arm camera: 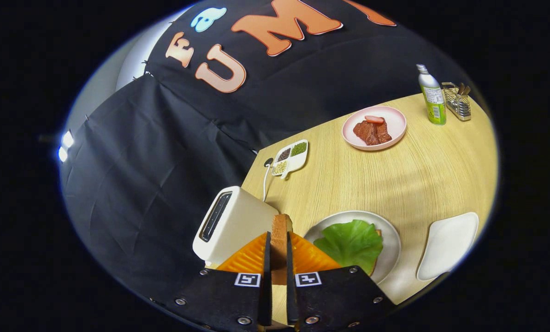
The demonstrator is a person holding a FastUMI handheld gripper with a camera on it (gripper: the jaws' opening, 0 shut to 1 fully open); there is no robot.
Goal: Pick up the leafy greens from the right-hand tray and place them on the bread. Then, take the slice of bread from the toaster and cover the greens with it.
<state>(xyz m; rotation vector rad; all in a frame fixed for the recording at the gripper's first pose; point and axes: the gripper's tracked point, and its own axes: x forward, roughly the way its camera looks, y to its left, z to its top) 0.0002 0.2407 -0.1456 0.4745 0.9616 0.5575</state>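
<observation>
Bench of pale wood carries everything, and the round plate just ahead of the tool is the landmark. Left of that plate stands the toaster, tilted in this view, its slot facing up. Right of the plate lies an empty white tray. On the plate sits bread, almost hidden under the leafy greens. Well beyond the plate are a pink plate with meat, a green bottle, a wire rack and a small divided dish. Nearest, the tool is closed on a slice of bread, held upright on edge between both fingers, beside the toaster and left of the plate.
</observation>
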